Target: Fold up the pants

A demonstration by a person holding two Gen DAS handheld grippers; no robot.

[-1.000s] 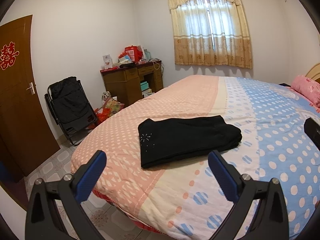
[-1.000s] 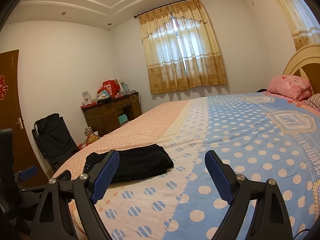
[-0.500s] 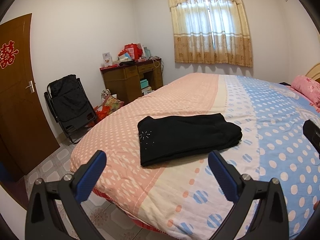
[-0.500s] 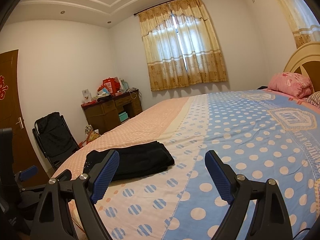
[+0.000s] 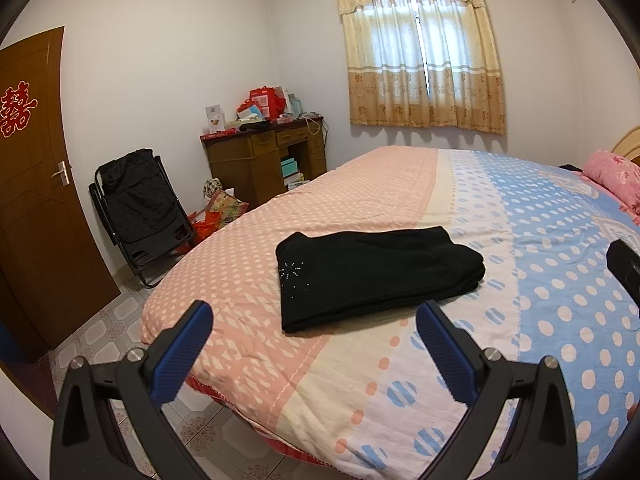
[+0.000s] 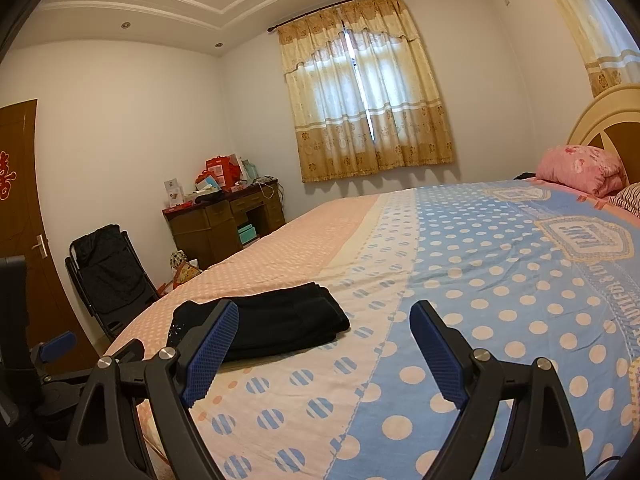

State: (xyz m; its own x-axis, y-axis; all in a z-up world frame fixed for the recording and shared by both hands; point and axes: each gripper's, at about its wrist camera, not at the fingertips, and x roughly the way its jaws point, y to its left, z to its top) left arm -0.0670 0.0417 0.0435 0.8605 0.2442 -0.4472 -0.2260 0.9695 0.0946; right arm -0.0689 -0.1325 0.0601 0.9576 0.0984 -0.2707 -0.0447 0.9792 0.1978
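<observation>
We see the black pants (image 5: 376, 276) folded into a long, flat bundle on the bed (image 5: 360, 364). They lie near the foot corner of the bed, on the pink part of the quilt and partly on the pale stripe beside it. Their long side runs across the left wrist picture, from left to right. The left end is flat and square, with a little star of shiny dots on it. The right end is thicker, with soft layers stacked up. In the right wrist view the pants (image 6: 280, 324) sit low on the left, partly behind one finger.

The cloth looks soft, dark and smooth. The quilt is soft too, with white dots on pink and on blue, and a few blue striped dots on the pale part.

Our left gripper (image 5: 314, 340) is held above the near edge of the bed, tipped down a little toward the pants. Its two blue, bumpy pads (image 5: 182, 354) are spread wide apart, and nothing is between them. It does not touch the pants.

Our right gripper (image 6: 324, 350) is over the bed too, beside the pants, pointing nearly level across the quilt. Its pads (image 6: 438, 354) are also spread wide and hold nothing.
</observation>
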